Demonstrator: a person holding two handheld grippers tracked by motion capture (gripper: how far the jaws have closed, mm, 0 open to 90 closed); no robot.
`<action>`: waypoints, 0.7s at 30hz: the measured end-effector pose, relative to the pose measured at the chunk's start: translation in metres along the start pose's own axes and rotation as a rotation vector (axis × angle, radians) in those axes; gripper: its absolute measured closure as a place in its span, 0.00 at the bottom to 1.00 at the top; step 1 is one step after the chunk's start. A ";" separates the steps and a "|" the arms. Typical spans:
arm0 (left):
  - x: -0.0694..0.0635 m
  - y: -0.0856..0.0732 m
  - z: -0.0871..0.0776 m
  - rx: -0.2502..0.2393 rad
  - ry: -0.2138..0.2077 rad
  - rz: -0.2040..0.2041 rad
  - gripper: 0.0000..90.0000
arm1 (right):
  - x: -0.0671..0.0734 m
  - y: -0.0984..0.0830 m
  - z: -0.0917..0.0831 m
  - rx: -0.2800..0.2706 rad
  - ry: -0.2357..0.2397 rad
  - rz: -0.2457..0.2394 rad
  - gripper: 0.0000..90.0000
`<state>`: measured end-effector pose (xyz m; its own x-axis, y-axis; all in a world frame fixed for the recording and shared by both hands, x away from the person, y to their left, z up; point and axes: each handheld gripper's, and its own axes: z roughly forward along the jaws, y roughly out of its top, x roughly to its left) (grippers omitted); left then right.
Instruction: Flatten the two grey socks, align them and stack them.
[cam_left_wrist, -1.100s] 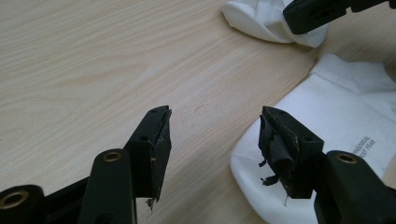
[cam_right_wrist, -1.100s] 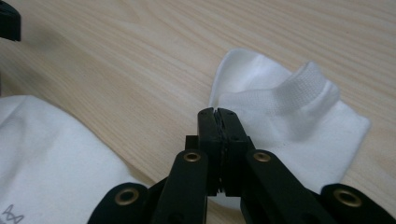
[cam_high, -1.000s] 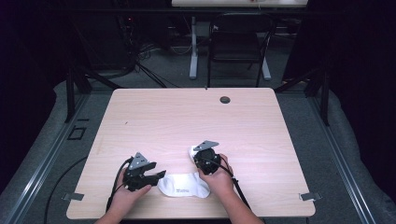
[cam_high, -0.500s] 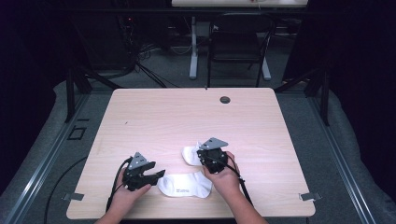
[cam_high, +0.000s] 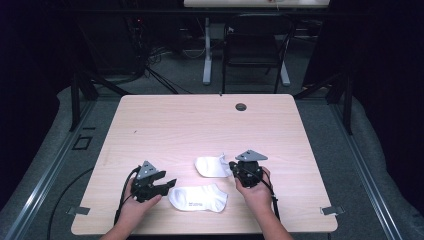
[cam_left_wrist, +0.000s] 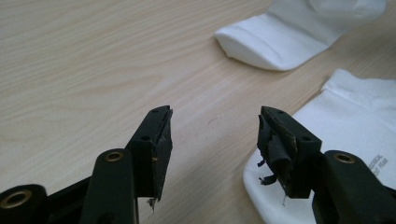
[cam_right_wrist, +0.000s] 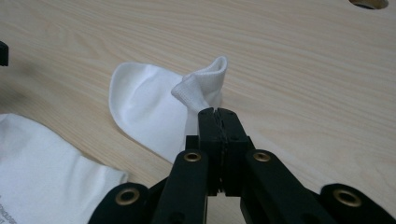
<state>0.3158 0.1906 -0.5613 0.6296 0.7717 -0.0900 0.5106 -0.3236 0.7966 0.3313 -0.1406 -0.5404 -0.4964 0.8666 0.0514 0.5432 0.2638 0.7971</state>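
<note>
Two white ankle socks lie on the wooden table (cam_high: 190, 125). The nearer sock (cam_high: 197, 197) lies flat by the front edge; my left gripper (cam_high: 172, 184) stands open just to its left, its jaws wide apart over bare wood (cam_left_wrist: 215, 126) with the sock's edge (cam_left_wrist: 355, 135) beside the right jaw. My right gripper (cam_high: 231, 166) is shut on the cuff of the farther sock (cam_high: 211, 166). In the right gripper view the cuff (cam_right_wrist: 205, 84) bunches up above the shut tips (cam_right_wrist: 218, 114), while the sock's body (cam_right_wrist: 140, 107) rests on the table.
A round cable hole (cam_high: 241, 106) sits near the table's far edge. Beyond the table stand a dark chair (cam_high: 250, 50) and white desk legs (cam_high: 206, 55) on a grey floor. Bare wood spreads across the table's left and far parts.
My right gripper has drawn one sock off the other and carried it right and farther away, so the two socks now lie apart. The left gripper has stayed in place.
</note>
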 end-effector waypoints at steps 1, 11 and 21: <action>-0.001 0.003 0.000 -0.004 -0.002 0.002 0.51 | -0.002 -0.002 0.000 -0.005 0.001 0.009 1.00; -0.014 0.029 0.025 -0.013 -0.007 0.048 0.61 | -0.016 -0.018 0.005 0.032 -0.024 0.049 1.00; -0.019 0.045 0.049 0.007 0.008 0.084 0.74 | -0.019 -0.026 0.014 0.082 -0.037 0.040 0.99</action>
<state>0.3553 0.1347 -0.5529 0.6656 0.7460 -0.0180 0.4599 -0.3912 0.7971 0.3361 -0.1576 -0.5703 -0.4487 0.8917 0.0592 0.6165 0.2609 0.7429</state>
